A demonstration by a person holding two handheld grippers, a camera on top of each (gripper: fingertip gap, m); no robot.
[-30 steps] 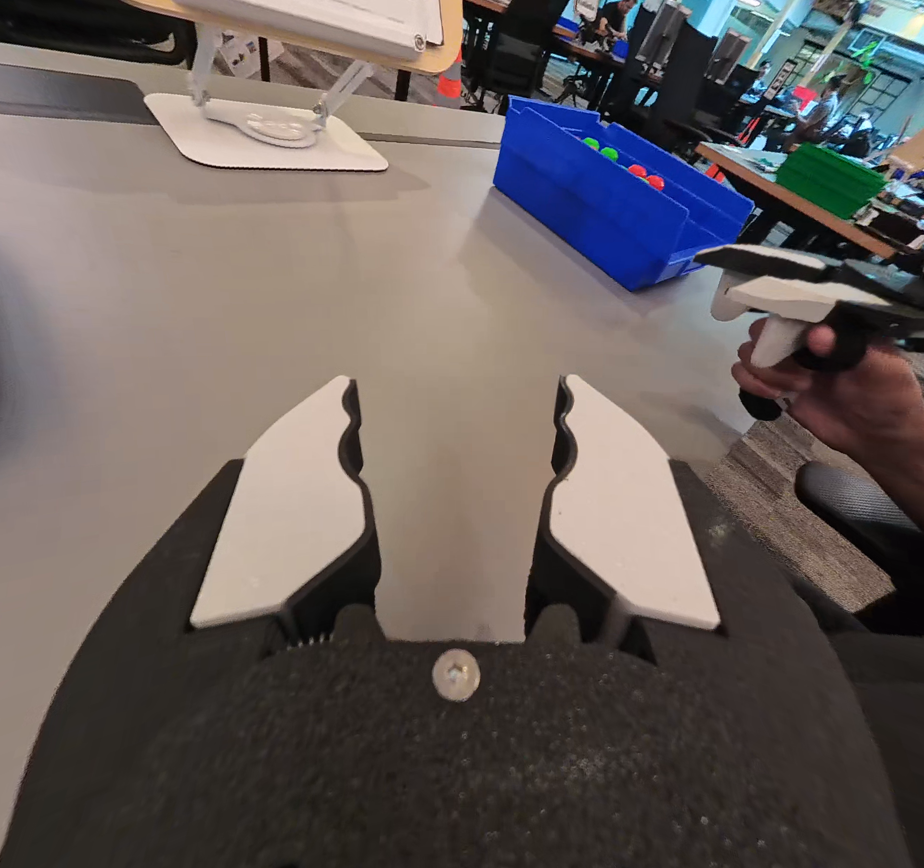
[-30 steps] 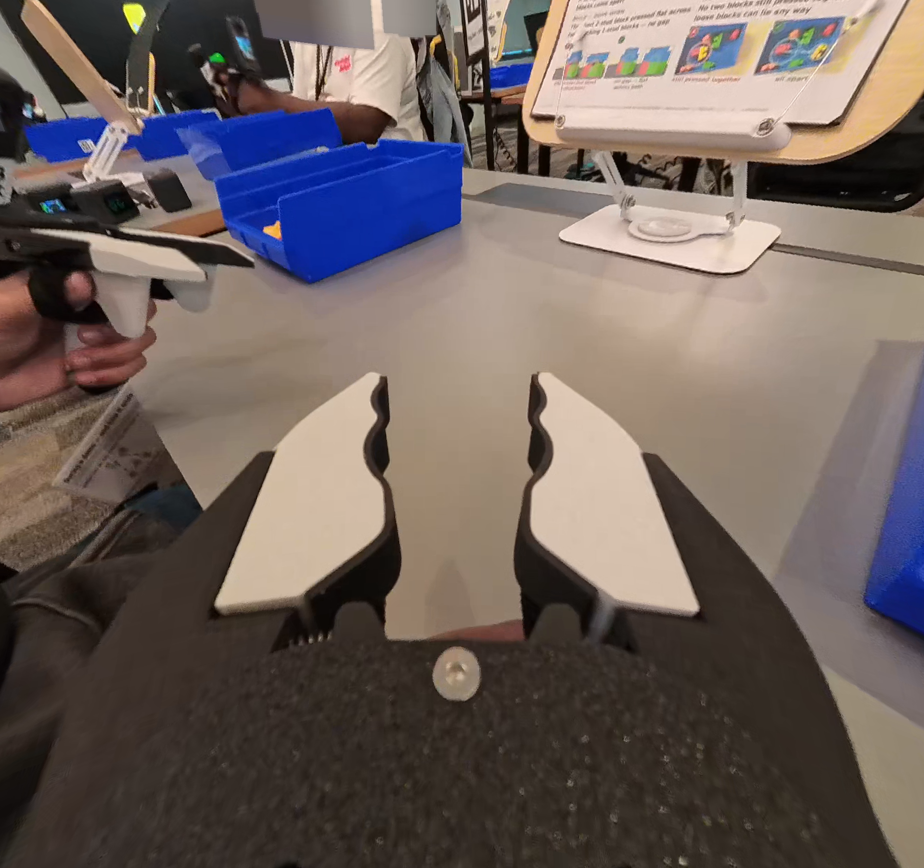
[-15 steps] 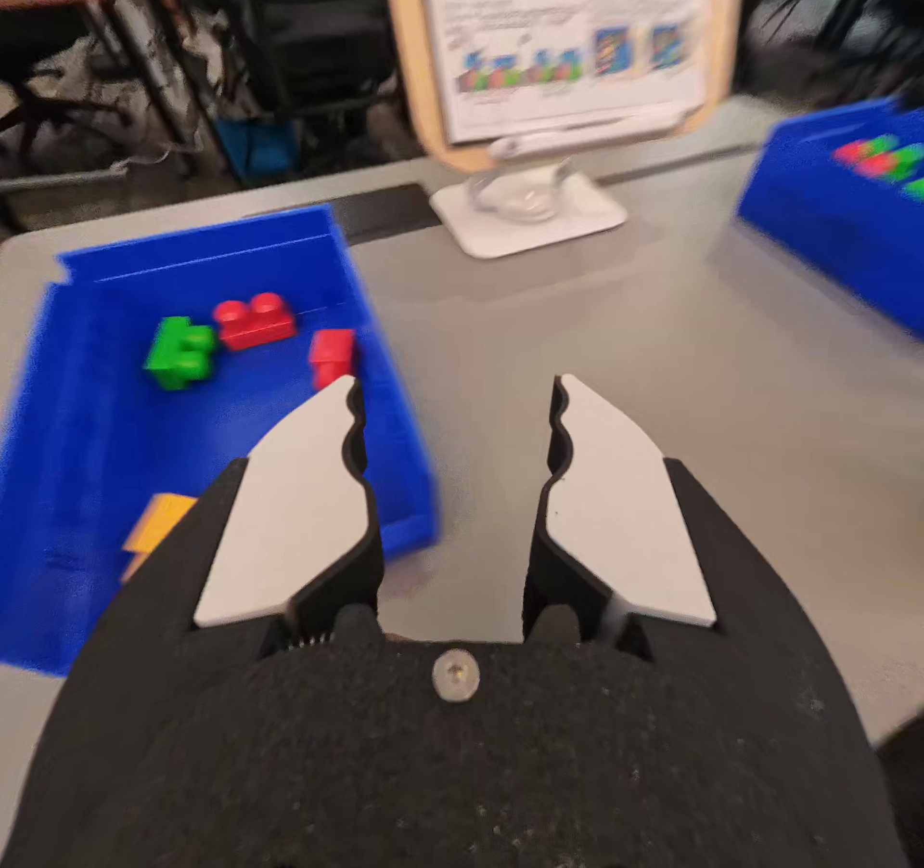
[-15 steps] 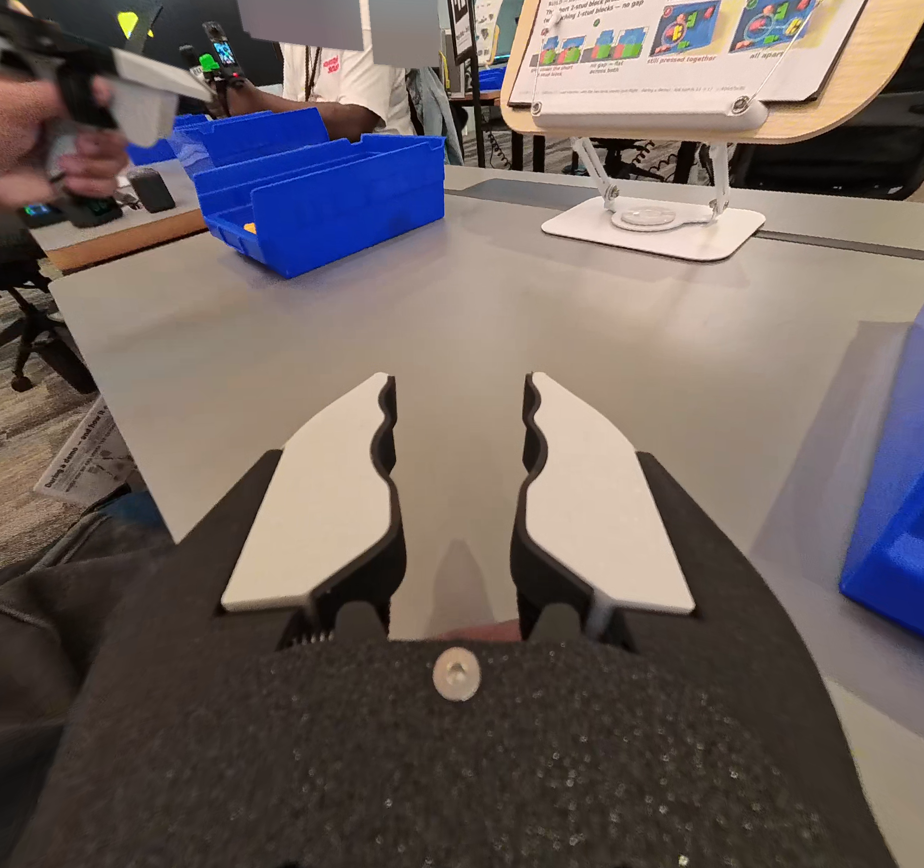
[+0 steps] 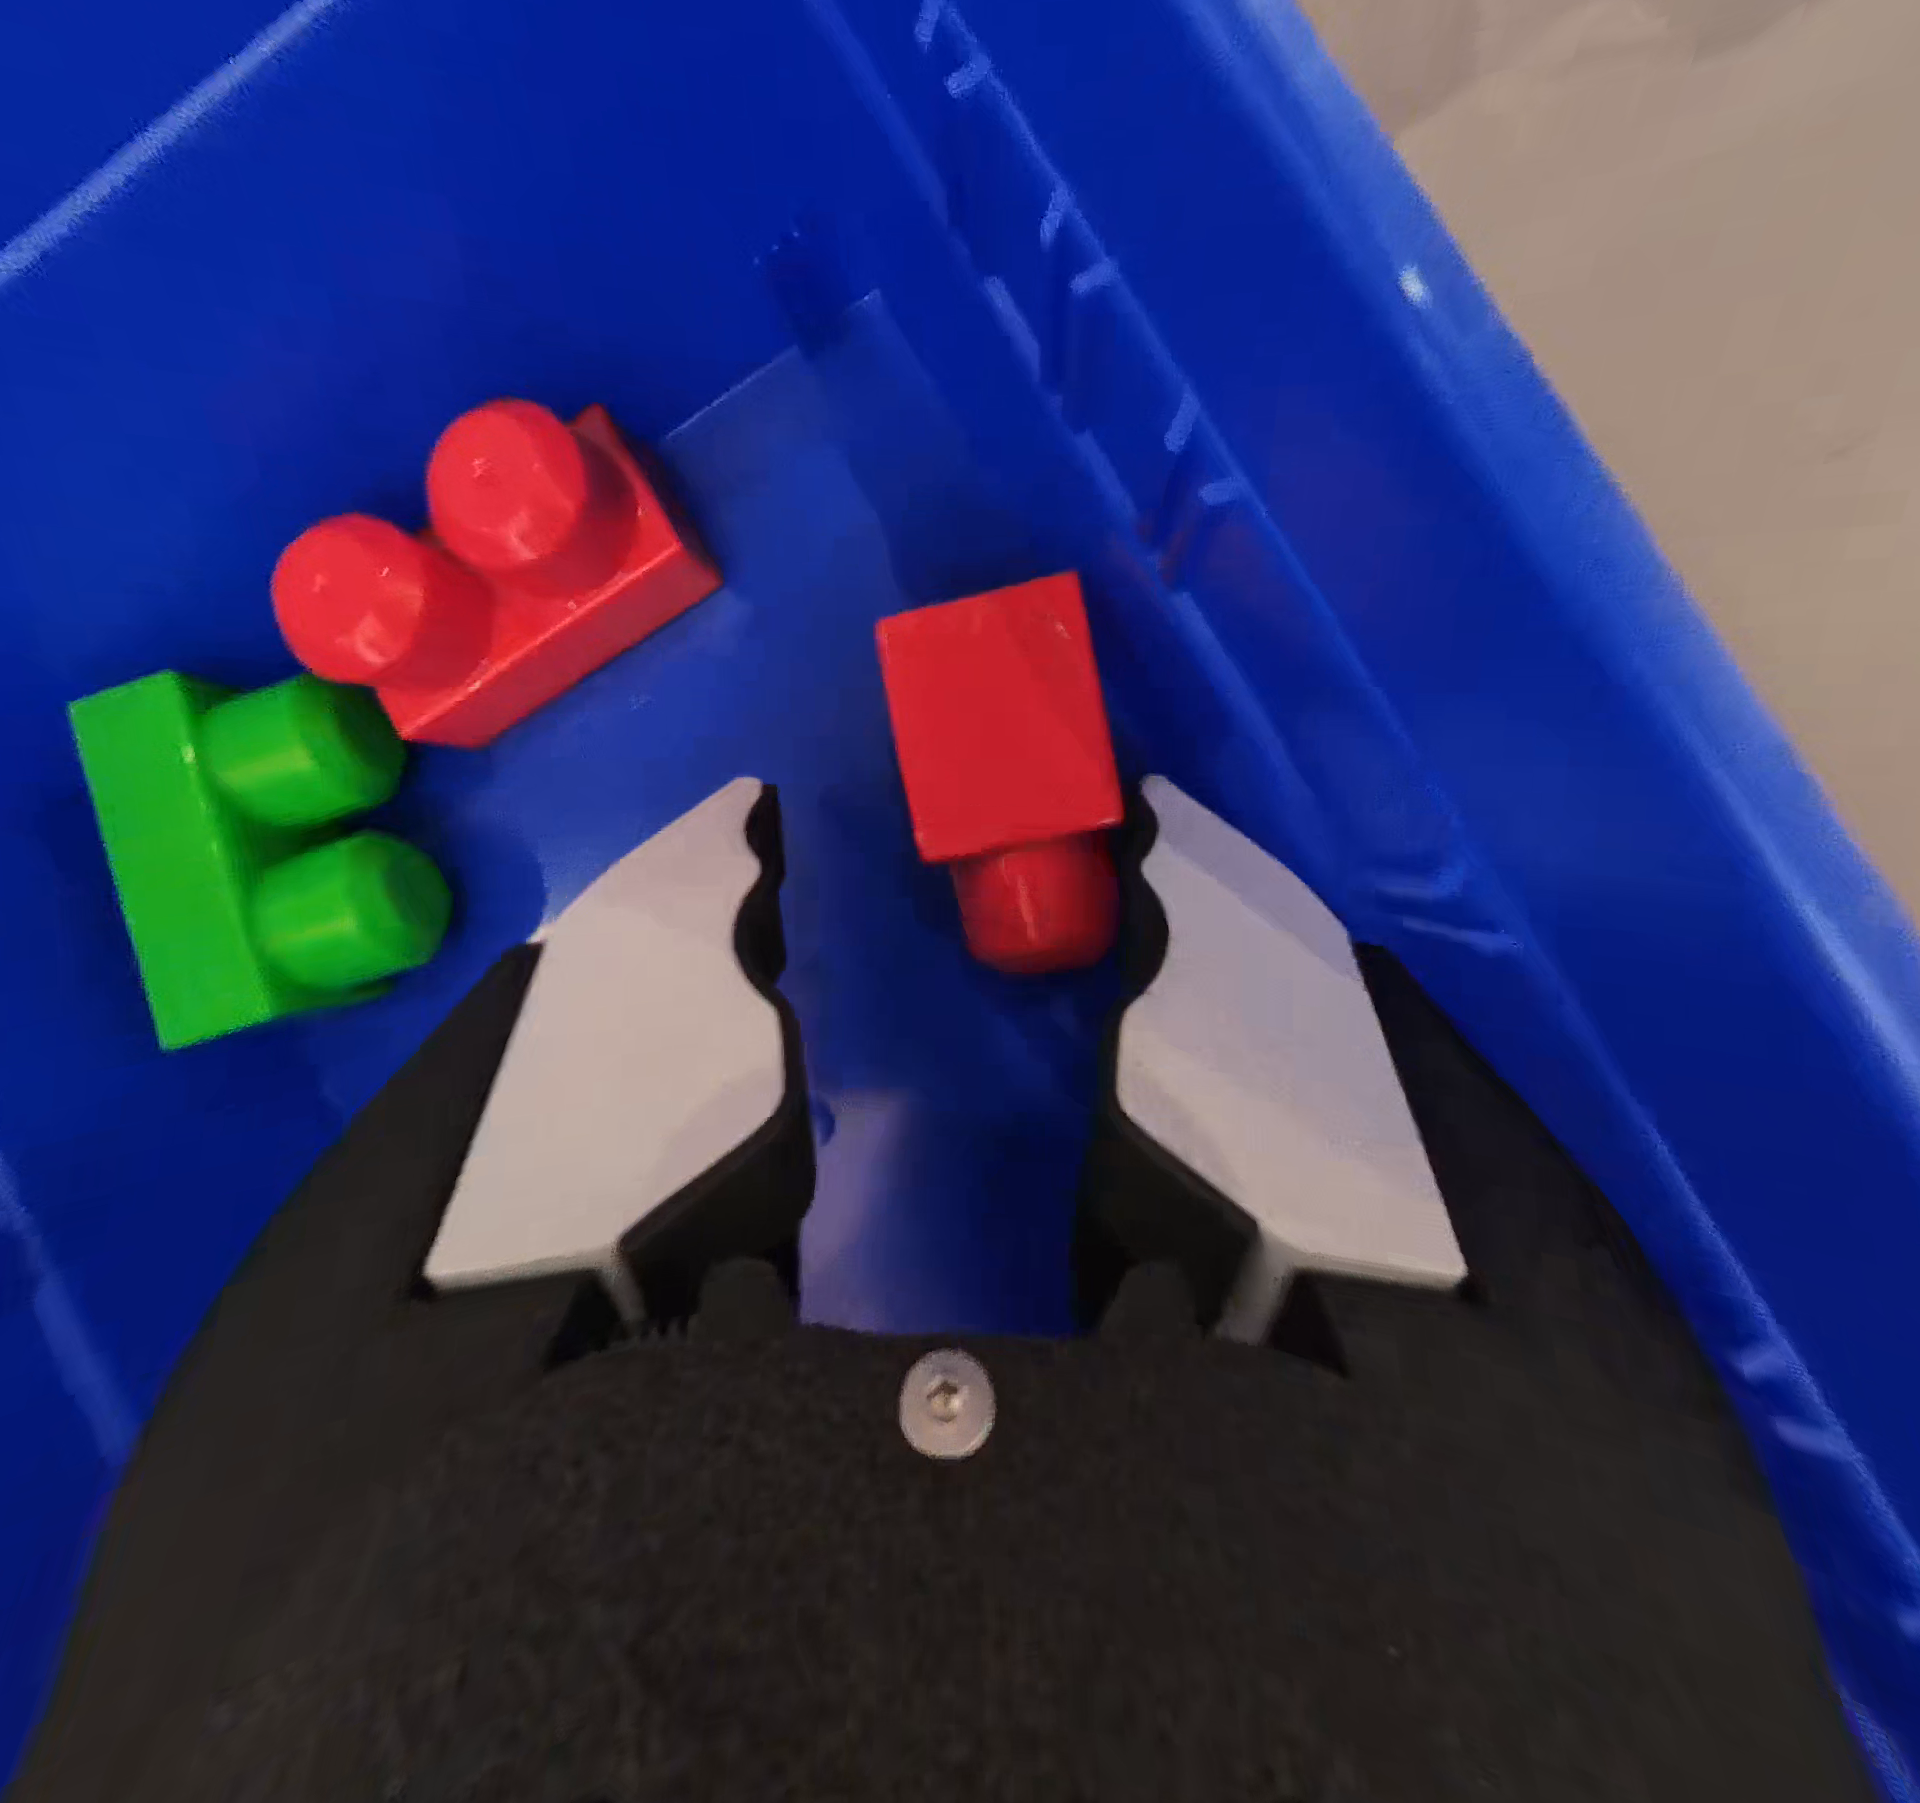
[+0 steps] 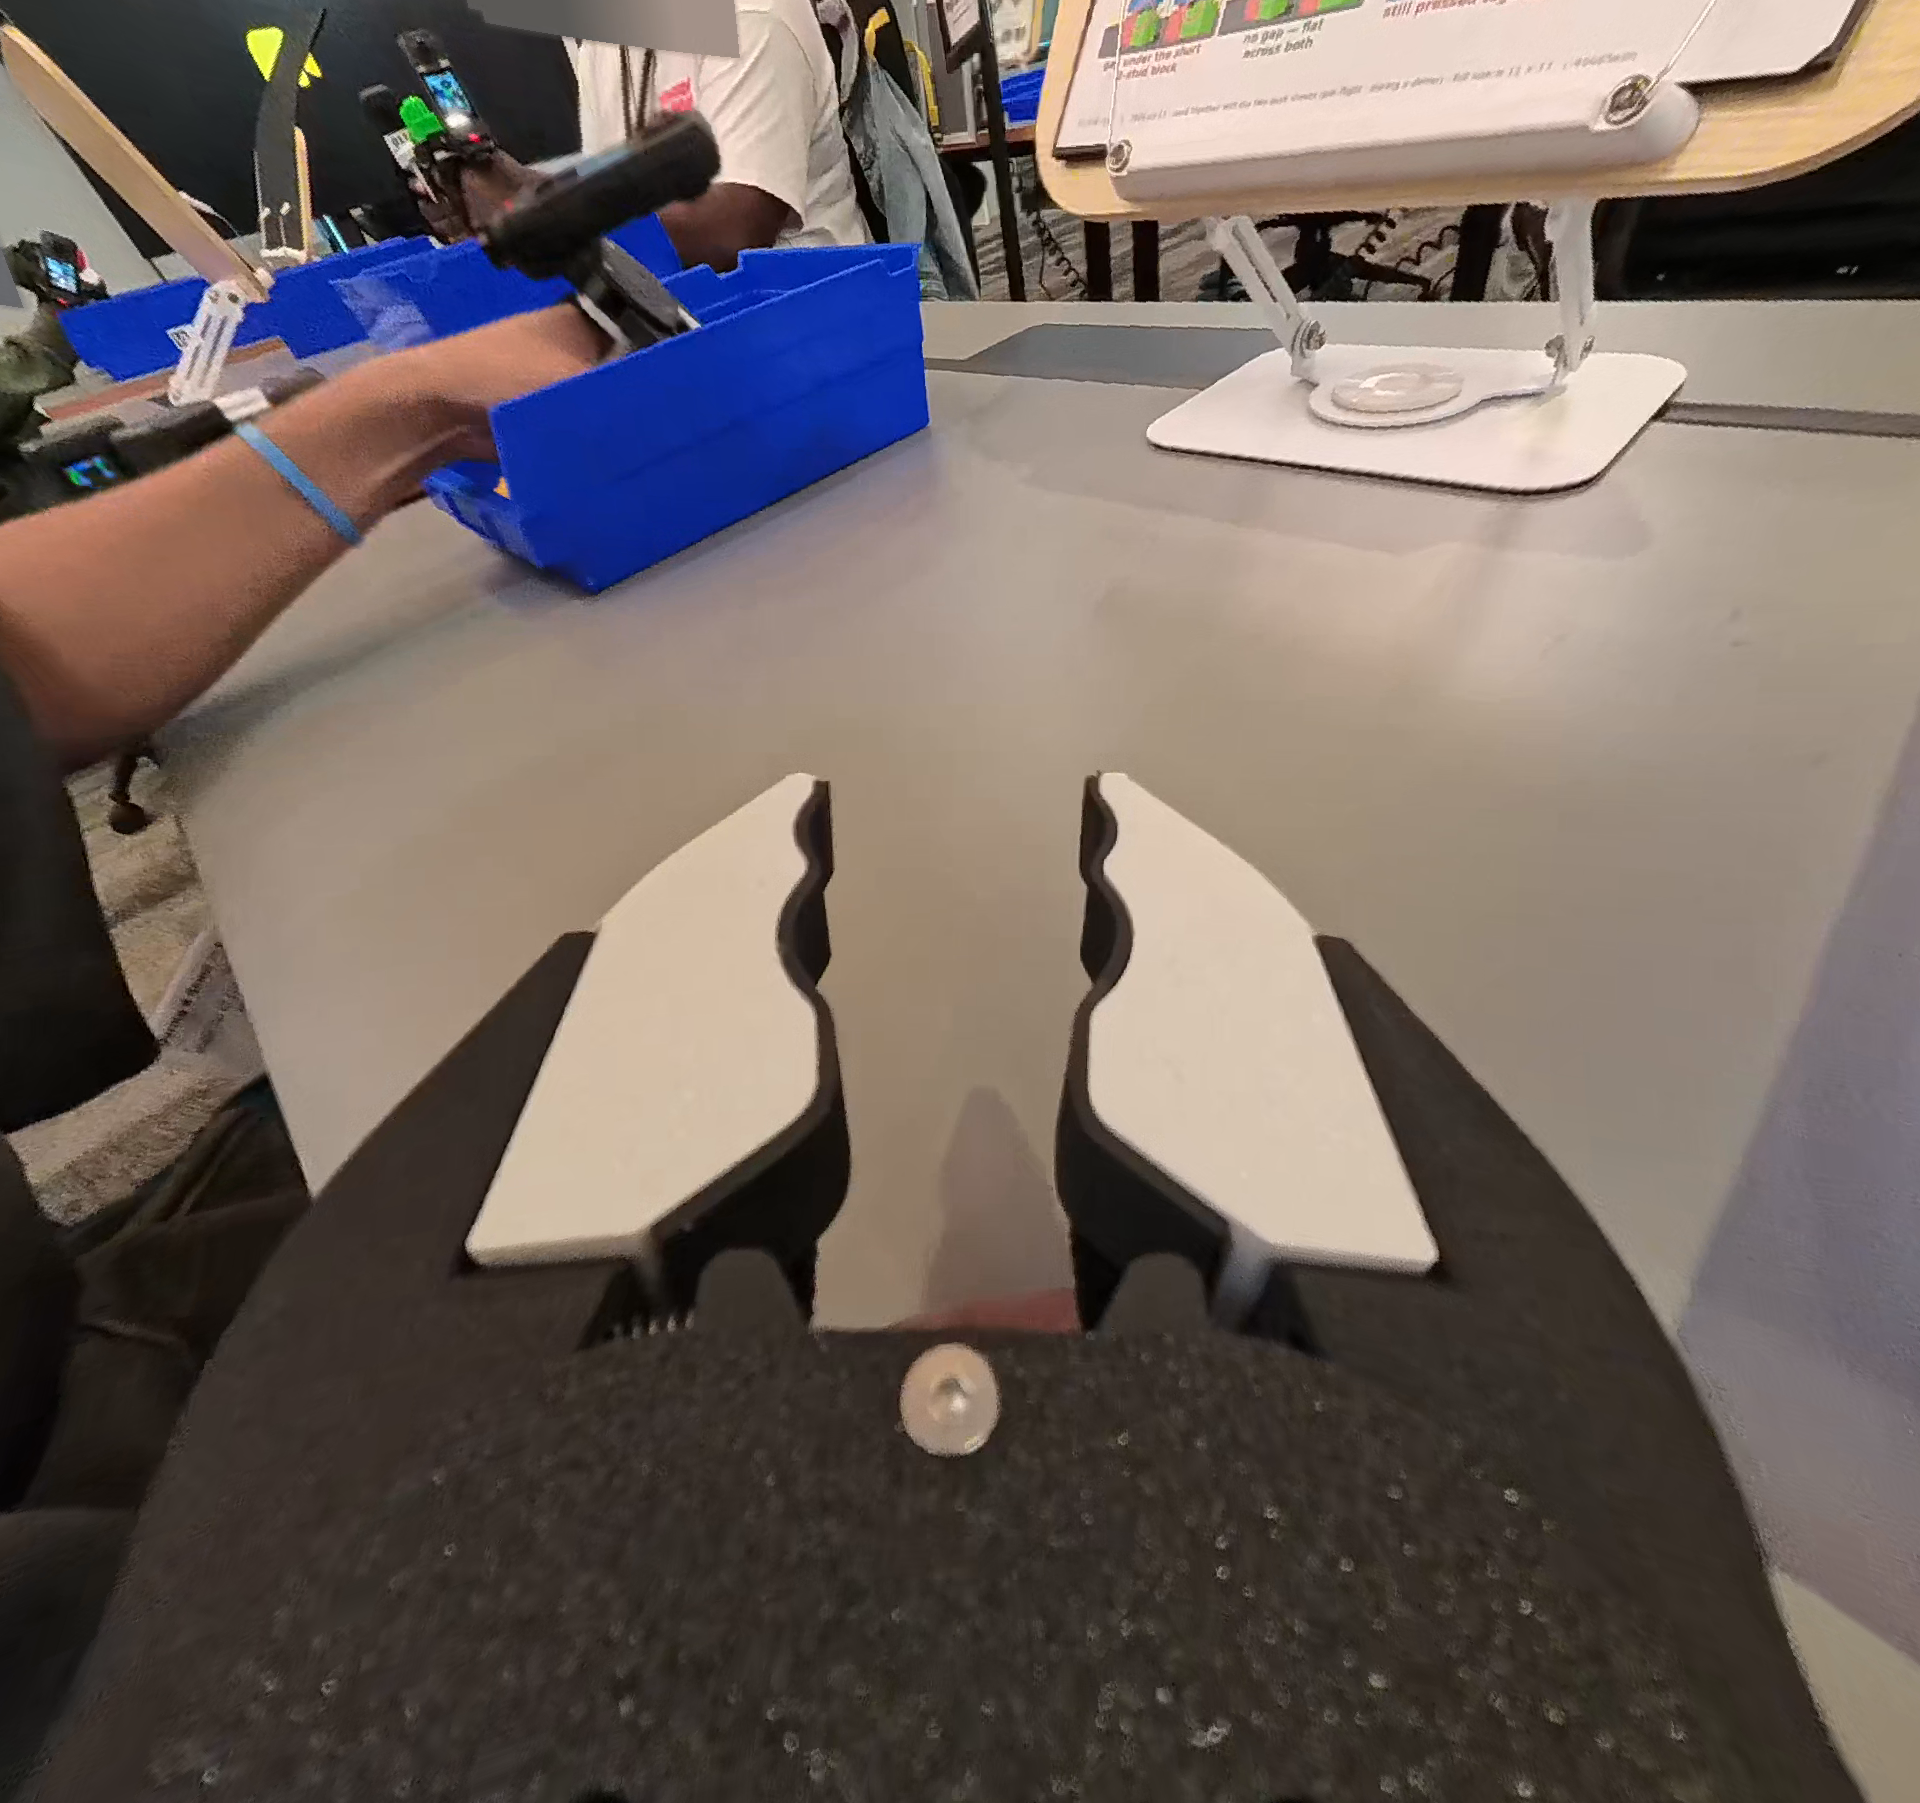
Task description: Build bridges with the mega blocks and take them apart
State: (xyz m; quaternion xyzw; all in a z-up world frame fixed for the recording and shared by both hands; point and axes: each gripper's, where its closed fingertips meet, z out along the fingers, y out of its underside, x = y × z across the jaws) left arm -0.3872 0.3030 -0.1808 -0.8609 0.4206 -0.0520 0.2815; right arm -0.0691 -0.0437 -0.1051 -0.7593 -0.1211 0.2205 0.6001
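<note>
Left wrist view puts my left hand-held gripper (image 5: 951,834) inside the blue bin (image 5: 1299,319), fingers spread and empty, around the one-stud red block (image 5: 997,725) lying on its side against the bin wall. A two-stud red block (image 5: 499,579) and a green block (image 5: 249,860) lie loose nearby. I judge nothing is built yet; every bridge remains. The wall crowds my outer finger. My right hand-held gripper (image 6: 956,797) hovers spread and empty over the bare tabletop (image 6: 1299,673), the document stand (image 6: 1423,403) beyond.
</note>
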